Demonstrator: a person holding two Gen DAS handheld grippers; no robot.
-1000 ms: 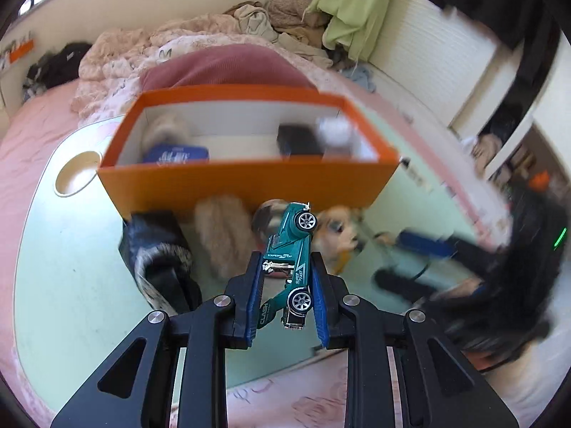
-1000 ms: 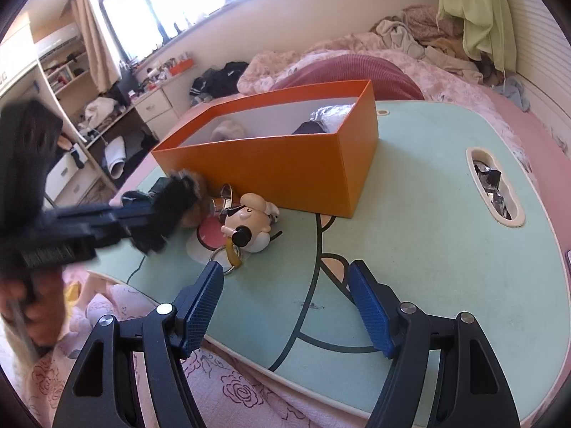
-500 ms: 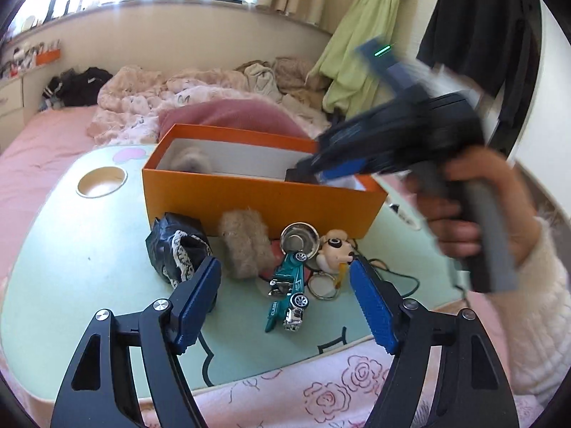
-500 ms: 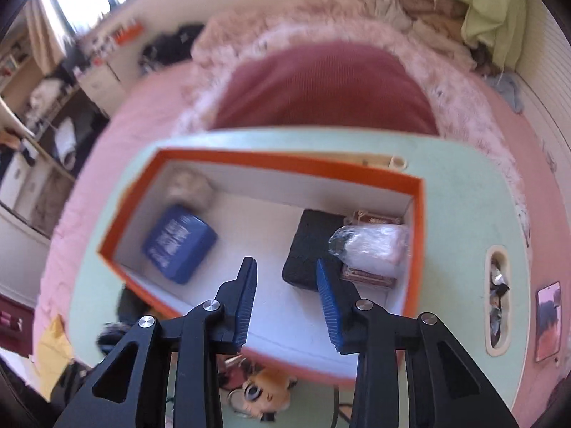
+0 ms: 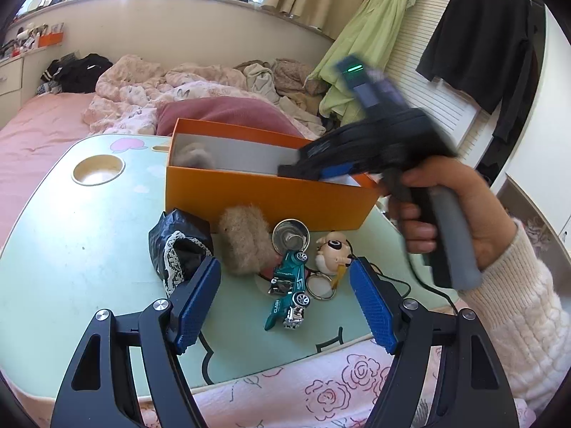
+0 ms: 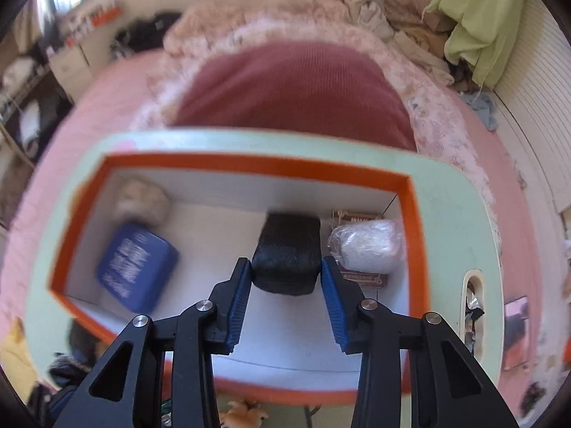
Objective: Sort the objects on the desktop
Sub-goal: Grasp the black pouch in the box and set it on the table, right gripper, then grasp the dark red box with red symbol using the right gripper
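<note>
Right wrist: black pouch (image 6: pixel 287 255) between tool (image 6: pixel 285 274) (open)

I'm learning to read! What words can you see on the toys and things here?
"CLASH": on the tail of the teal toy racing car lying on the table.
White writing on the blue rectangular pouch inside the orange box: too blurred to read.
Print on the brown packet: too small.

An orange box (image 5: pixel 264 196) with a white inside sits on the mint-green table (image 5: pixel 71 249); the toy car (image 5: pixel 289 285) is teal, the tin (image 6: pixel 137 267) blue, the bedspread (image 5: pixel 321 396) pink with roses.
</note>
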